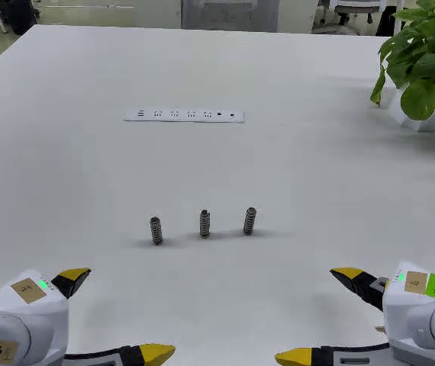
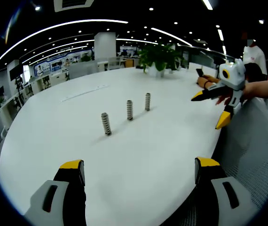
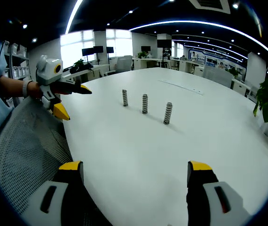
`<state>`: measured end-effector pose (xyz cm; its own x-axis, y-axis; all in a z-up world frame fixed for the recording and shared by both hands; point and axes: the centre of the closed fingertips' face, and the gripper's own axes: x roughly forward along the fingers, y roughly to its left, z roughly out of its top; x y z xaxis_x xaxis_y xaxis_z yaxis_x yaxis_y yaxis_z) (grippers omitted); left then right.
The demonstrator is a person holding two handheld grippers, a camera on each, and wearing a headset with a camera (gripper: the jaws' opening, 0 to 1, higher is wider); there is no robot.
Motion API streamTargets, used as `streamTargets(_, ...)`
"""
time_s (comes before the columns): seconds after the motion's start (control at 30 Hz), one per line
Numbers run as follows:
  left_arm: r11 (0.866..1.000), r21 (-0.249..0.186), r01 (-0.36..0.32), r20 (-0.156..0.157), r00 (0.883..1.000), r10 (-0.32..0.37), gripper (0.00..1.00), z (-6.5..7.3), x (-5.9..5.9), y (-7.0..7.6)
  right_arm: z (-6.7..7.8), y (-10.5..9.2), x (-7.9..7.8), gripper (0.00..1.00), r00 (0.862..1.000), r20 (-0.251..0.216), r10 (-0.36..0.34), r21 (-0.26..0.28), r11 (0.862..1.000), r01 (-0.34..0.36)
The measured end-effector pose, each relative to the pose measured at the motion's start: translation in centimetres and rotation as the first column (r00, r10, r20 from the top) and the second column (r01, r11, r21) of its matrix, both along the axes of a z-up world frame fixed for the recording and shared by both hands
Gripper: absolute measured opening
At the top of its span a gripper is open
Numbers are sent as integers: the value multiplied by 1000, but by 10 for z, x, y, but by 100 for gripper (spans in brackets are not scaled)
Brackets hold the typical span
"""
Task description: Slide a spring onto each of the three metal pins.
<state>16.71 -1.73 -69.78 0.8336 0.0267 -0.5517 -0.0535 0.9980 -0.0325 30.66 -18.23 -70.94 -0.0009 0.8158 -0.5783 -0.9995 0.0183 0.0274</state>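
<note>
Head view: three springs stand upright in a row on the desk, toward its near edge. Left gripper view: left gripper spread wide, holding nothing. Right gripper view: right gripper likewise spread, empty.
</note>
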Motion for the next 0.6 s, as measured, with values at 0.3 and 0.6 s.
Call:
streamTargets(0.3, 1000, -3, -1, 0, 1000, 1, 99, -2, -1, 3, 0, 0, 0, 92, 1000, 4, 2, -4, 1000, -2)
streamTargets(0.6, 1000, -4, 7, -5, 1000, -7, 99, -2, -1, 0, -3, -1, -1, 92, 1000, 3, 6, -13, 1000, -6)
